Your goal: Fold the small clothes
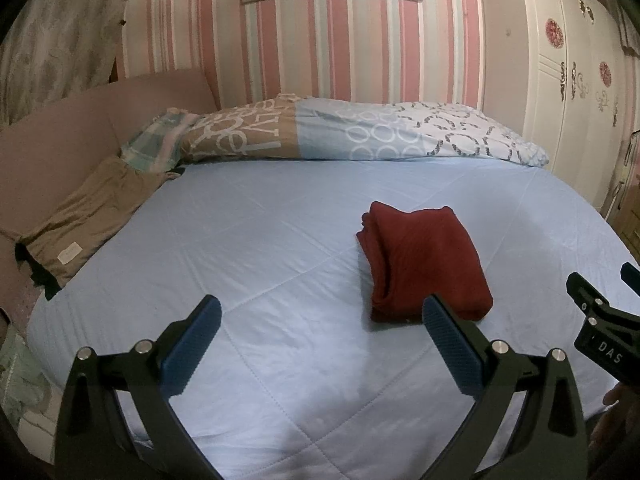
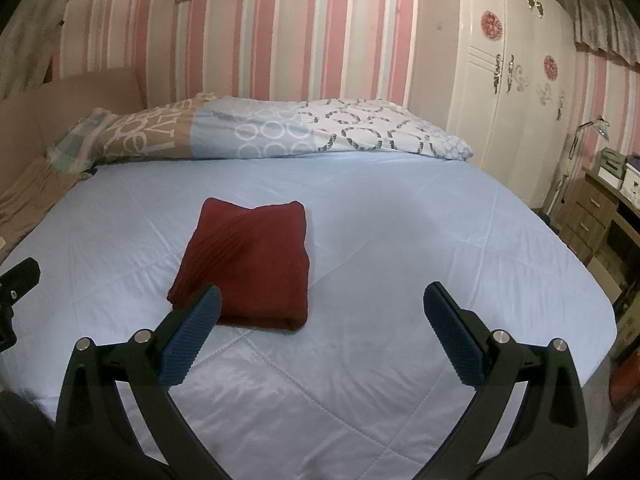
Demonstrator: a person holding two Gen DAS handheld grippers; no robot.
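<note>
A dark red garment (image 1: 424,264) lies folded into a compact rectangle on the light blue bedspread (image 1: 260,280); it also shows in the right wrist view (image 2: 248,264). My left gripper (image 1: 322,308) is open and empty, held above the bed just in front and left of the garment. My right gripper (image 2: 322,298) is open and empty, just in front and right of the garment. Each gripper's edge shows in the other's view: the right one (image 1: 600,320), the left one (image 2: 16,292).
A patterned pillow and duvet roll (image 1: 340,132) lies along the far side of the bed. A tan folded garment (image 1: 80,216) rests at the bed's left edge by the pink headboard. A white wardrobe (image 2: 520,80) and wooden drawers (image 2: 592,216) stand right.
</note>
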